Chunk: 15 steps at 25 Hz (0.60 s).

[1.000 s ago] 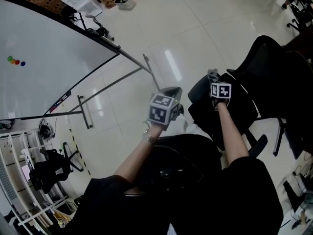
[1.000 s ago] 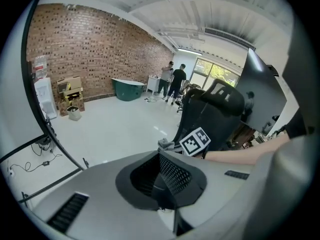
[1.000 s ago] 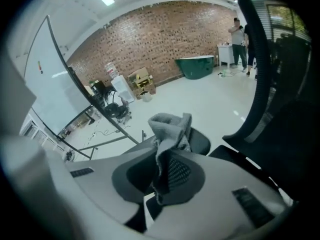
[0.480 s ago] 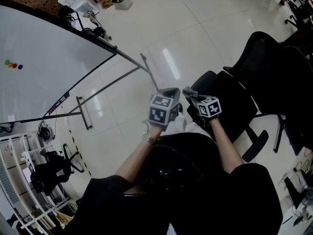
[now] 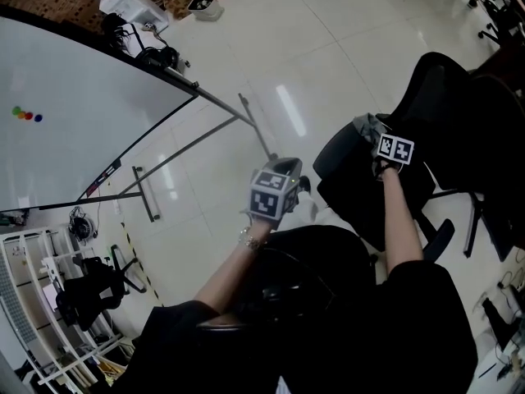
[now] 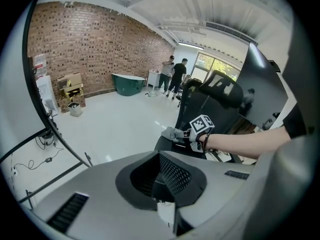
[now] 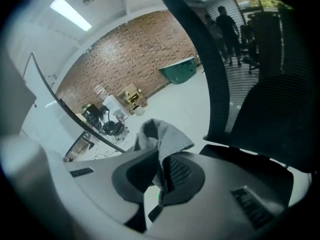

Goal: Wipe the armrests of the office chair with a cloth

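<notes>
Head view: from above, steeply down on the office chair.
Left gripper view: faces the chair, near.
Right gripper view: very close to its backrest.
Shared: chair, brick wall.

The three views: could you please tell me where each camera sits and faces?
Head view: on the person's head, looking steeply down; forearms, left gripper and right gripper show.
Left gripper view: on the left gripper, facing the office chair across the room; its own empty jaws show, together.
Right gripper view: on the right gripper, facing the chair's backrest; its jaws pinch the cloth.
Shared: all three show the chair and cloth.
</notes>
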Motion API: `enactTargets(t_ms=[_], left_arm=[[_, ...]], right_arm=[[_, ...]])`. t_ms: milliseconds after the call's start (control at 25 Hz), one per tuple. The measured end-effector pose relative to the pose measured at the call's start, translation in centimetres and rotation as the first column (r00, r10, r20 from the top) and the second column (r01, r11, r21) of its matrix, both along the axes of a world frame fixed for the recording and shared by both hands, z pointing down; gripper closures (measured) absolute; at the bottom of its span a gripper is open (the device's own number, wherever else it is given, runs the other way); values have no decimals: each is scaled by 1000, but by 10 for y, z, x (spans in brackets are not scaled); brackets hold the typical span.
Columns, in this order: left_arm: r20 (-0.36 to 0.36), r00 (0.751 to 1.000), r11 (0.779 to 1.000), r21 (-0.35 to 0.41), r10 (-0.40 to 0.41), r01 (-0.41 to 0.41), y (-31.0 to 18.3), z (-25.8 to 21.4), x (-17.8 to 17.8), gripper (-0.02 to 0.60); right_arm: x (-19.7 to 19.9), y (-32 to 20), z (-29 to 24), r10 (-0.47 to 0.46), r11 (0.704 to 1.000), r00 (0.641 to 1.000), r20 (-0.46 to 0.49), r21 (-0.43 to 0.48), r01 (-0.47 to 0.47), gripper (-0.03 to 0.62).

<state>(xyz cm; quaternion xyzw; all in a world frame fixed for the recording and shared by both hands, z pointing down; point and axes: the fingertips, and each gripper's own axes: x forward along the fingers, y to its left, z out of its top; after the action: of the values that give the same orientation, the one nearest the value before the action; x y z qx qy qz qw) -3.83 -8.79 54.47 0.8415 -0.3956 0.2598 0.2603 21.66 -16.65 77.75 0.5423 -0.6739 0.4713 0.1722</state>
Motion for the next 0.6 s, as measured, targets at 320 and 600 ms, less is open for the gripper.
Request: enactTargets(t_ms=[320, 600], left_arm=[[5, 1000, 1000, -8, 3, -3, 6, 4, -5, 583], [-4, 1000, 1000, -10, 24, -24, 5, 3, 5, 583]], right_arm=[[-32, 28, 14, 57, 998, 998, 10, -20, -56, 574], [-63, 64, 22, 71, 993, 995, 71, -102, -64, 576]])
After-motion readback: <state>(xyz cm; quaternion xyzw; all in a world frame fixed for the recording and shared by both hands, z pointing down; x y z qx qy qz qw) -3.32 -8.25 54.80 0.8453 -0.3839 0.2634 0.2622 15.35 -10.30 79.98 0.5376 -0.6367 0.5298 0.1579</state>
